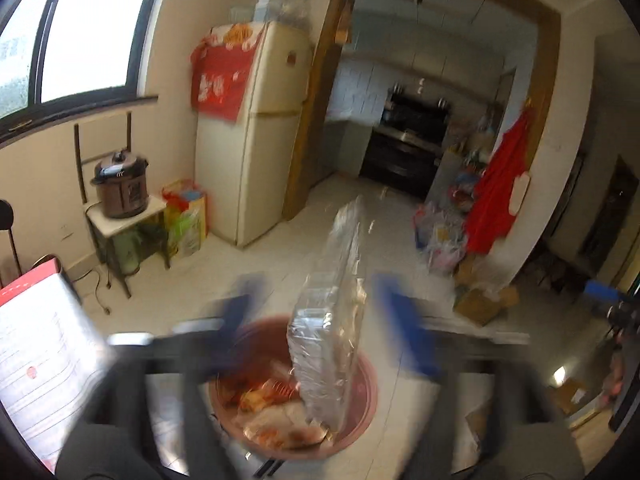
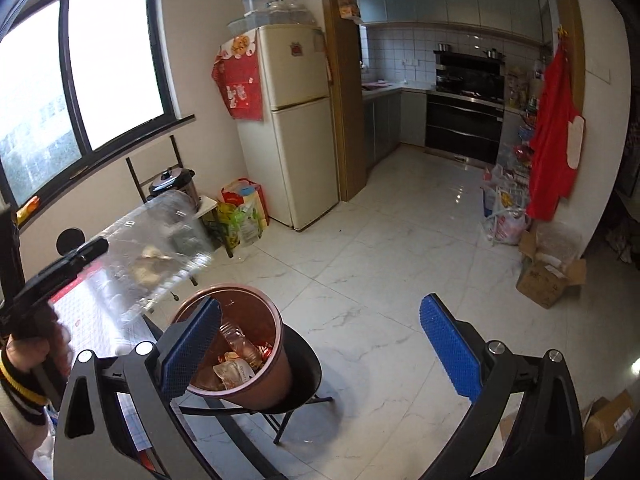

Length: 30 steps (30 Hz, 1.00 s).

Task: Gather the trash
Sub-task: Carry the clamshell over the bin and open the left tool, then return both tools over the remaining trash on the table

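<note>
Setting: a tiled floor [image 2: 380, 280] is seen beside a cream refrigerator [image 2: 292, 120], with a kitchen doorway behind it.
Left gripper [image 1: 320, 320]: its blue pads are spread wide and blurred; a clear plastic container [image 1: 336, 312] is seen between them, upright and free of both pads.
Container position: in the left wrist view its lower end is seen at the mouth of the pink trash bin [image 1: 360, 400], above the wrappers already inside; whether it rests on them cannot be told.
Same container, right wrist view: the clear plastic container [image 2: 156, 248] is seen blurred, up and left of the bin, at the tip of the left gripper's black finger.
Right gripper [image 2: 320, 344]: the jaws are held wide apart and nothing is gripped; its left pad is seen in front of the bin's rim.
Trash bin [image 2: 240, 396]: it is set on a black folding stool [image 2: 304, 376] and holds a crushed bottle and wrappers.
Hand: a person's hand [image 2: 28, 352] with a striped cuff is seen at the left gripper's handle.
</note>
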### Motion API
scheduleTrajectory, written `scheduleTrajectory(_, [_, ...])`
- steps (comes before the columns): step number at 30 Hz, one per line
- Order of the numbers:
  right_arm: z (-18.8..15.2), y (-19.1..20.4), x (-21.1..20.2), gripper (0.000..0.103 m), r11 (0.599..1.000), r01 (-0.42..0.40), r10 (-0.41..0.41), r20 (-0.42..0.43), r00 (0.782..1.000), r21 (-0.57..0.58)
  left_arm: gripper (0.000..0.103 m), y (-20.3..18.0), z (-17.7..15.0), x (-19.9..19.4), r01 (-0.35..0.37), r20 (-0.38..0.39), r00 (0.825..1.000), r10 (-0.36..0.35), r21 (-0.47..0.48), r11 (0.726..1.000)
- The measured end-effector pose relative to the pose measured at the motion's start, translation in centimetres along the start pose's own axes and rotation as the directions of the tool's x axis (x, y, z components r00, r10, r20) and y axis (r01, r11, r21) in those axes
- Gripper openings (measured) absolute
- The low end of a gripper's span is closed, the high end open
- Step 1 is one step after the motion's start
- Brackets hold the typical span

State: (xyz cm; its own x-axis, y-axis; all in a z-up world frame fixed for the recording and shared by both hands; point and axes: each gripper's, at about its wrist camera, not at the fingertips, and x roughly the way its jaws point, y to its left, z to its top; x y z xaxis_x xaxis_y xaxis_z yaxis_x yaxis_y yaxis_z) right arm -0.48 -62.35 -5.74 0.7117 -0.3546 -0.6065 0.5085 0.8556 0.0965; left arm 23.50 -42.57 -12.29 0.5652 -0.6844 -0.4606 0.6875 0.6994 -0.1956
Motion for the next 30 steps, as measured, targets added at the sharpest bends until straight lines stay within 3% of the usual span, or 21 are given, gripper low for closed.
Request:
scheduleTrajectory(9, [-0.4, 0.7, -0.3, 0.098, 0.999, -0.05, 0.05, 0.018, 0.999, 0.017, 0.097, 0.5, 0.2, -4.1, -0.091, 0.026, 0.996, 0.09, 0.035, 0.995])
scheduleTrajectory(16, [-0.2, 4.6, 0.0, 0.098, 0.99, -0.138, 0.138, 0.008, 0.99, -0.008, 0.097, 5.2, -0.5, -11.2, -0.255, 0.022, 0.966, 0.256, -0.031, 0.966])
scheduleTrajectory(23, [-0.5, 10.5, 0.3, 0.098, 0.971, -0.236, 0.236, -0.009, 0.972, -0.038, 0.097, 10.9, -2.2, -20.7, -0.438, 0.027, 0.896, 0.444, -0.119, 0.891])
scheduleTrajectory(30, [-1.6, 16.7, 0.1, 0.098, 0.952, -0.299, 0.297, -0.044, 0.954, -0.062, 0.097, 15.2, -5.2, -30.1, -0.592, -0.018, 0.801, 0.599, -0.181, 0.786])
